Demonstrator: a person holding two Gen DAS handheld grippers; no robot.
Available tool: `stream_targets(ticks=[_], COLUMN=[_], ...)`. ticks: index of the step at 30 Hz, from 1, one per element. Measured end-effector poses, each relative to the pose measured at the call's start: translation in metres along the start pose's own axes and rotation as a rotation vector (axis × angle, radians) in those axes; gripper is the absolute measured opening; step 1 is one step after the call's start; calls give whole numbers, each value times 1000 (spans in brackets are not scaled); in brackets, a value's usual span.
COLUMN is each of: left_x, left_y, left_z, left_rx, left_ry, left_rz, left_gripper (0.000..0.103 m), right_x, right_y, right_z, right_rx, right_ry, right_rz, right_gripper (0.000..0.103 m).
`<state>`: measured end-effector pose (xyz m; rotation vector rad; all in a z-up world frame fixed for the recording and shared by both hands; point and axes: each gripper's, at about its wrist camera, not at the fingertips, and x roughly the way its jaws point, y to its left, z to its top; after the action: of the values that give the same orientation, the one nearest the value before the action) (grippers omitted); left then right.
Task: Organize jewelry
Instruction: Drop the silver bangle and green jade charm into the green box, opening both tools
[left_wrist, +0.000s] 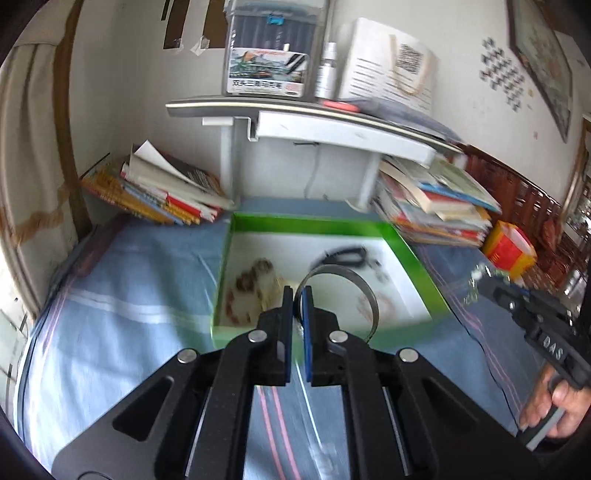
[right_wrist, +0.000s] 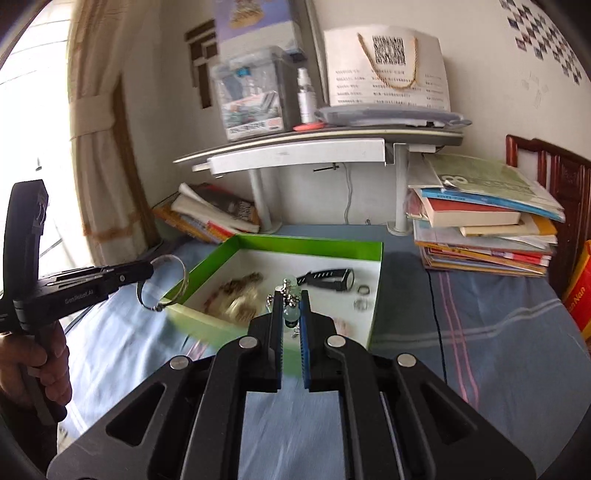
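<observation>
- Green-walled, white-floored tray (left_wrist: 417, 258) sits on a bench covered in blue striped cloth (left_wrist: 140, 280), likely the place where the jewelry is being gathered.
- Left claw (left_wrist: 297, 295) is closed on a silver bangle (left_wrist: 354, 277); the ring curves up and right from its tips, over the tray's near edge.
- Right claw (right_wrist: 291, 299) pinches a beaded chain piece (right_wrist: 290, 295) between its tips, above the tray.
- A black watch (right_wrist: 328, 278), small rings (right_wrist: 364, 290) and a brownish bead heap (right_wrist: 240, 291) lie inside the tray, beyond both claws.

open cloth (right_wrist: 480, 332) right of green box (right_wrist: 310, 243), book stacks (right_wrist: 480, 236) behind
</observation>
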<state>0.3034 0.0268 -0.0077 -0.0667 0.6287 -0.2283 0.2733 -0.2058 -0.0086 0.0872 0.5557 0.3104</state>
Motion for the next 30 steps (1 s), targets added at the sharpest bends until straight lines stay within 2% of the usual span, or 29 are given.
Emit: stream_targets(ticks=[5,12,21,22,23,24,25,26,28,30], left_x=[64,134,160,158,154,149,137,125,99,66], left_y=[5,0,-2,-2,-2,-2,-1,-1,-5,-9], left_z=[35,48,44,45,46,46,47,47,46,41], left_rx=[11,44,53,58,59,57,55,60,82,104], left_ry=[48,115,145,134,122,103,60,23,-30,-88], left_rz=[12,40,45,63,75,82,95,110,121,129], left_gripper=[5,5,8,19,33,63,79,81,88,97], right_x=[60,117,138,138,138,135,130,121,94,68], right_y=[-9,-13,-18,-18,-19,-19,-19,-21,-19,-15], right_z=[17,20,18,19,20,21,21,22,24,24], right_rx=[15,17,23,24,26,30,35,43,51,37], right_ry=[46,113,132,132,130,128,121,105,32,-14], right_rz=[9,-1,-25,-31,-37,-39,-41,-44,-60,-60], right_gripper=[8,8,8,10,17,25,45,66,81,85])
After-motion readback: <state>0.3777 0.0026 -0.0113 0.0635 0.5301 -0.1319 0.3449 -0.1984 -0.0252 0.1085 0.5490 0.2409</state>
